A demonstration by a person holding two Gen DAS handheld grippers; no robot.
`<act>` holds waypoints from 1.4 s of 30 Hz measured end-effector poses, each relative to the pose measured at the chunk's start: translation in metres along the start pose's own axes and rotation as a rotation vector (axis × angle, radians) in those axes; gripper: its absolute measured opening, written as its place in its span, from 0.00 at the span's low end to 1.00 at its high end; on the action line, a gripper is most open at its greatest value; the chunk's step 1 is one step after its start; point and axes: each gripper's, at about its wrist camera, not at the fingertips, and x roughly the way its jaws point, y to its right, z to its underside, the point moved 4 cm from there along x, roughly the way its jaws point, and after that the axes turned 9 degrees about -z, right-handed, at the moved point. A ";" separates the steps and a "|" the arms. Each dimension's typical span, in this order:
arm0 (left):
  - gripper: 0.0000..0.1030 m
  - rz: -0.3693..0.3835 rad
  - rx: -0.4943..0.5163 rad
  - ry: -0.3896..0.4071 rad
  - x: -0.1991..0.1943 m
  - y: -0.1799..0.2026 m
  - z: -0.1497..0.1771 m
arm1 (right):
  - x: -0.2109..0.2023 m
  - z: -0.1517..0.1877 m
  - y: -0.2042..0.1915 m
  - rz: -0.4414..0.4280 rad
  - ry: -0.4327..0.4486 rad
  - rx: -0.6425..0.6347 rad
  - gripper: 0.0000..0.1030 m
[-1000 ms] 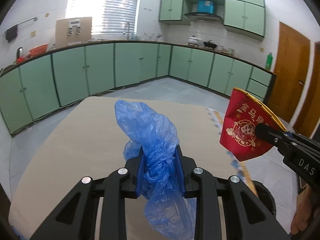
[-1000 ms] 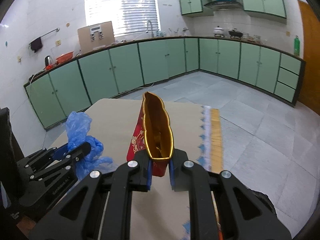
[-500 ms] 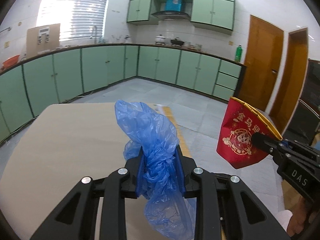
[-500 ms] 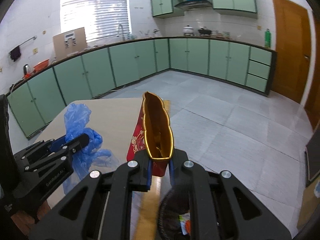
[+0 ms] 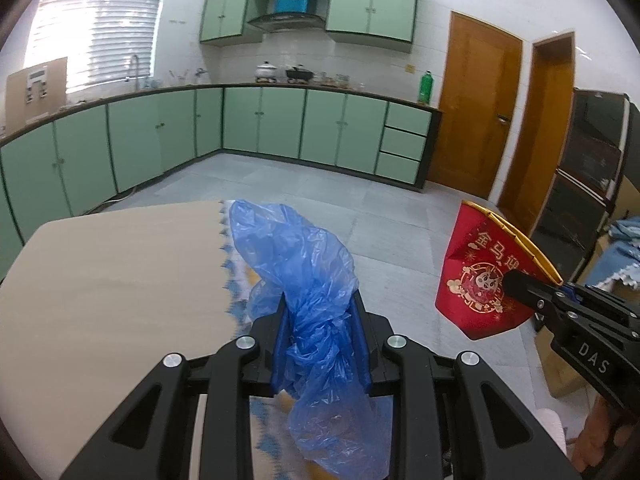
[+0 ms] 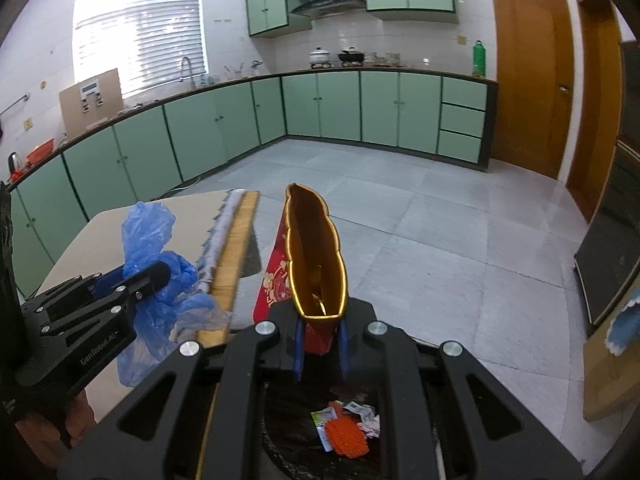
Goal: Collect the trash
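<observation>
My left gripper is shut on a crumpled blue plastic bag, held at the table's right edge; it also shows in the right wrist view. My right gripper is shut on a red and gold paper packet, held upright off the table; the packet also shows in the left wrist view. A black trash bin with wrappers inside sits directly below the right gripper.
The beige table with a scalloped cloth edge lies to the left. Grey tiled floor spreads ahead. Green cabinets line the walls, wooden doors at right.
Both grippers have swung right, away from the table top and out over the floor. The trash bin has come into fuller view under the right gripper. Both grips are unchanged.
</observation>
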 end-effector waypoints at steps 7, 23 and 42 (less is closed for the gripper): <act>0.27 0.053 0.050 -0.024 0.013 0.040 0.012 | -0.008 0.019 0.036 0.044 -0.011 0.052 0.12; 0.28 0.103 0.097 -0.140 0.066 0.090 0.046 | 0.034 0.054 0.072 0.072 -0.122 0.129 0.14; 0.61 0.097 0.027 -0.126 0.074 0.063 0.027 | 0.040 0.038 0.083 0.146 -0.047 0.183 0.87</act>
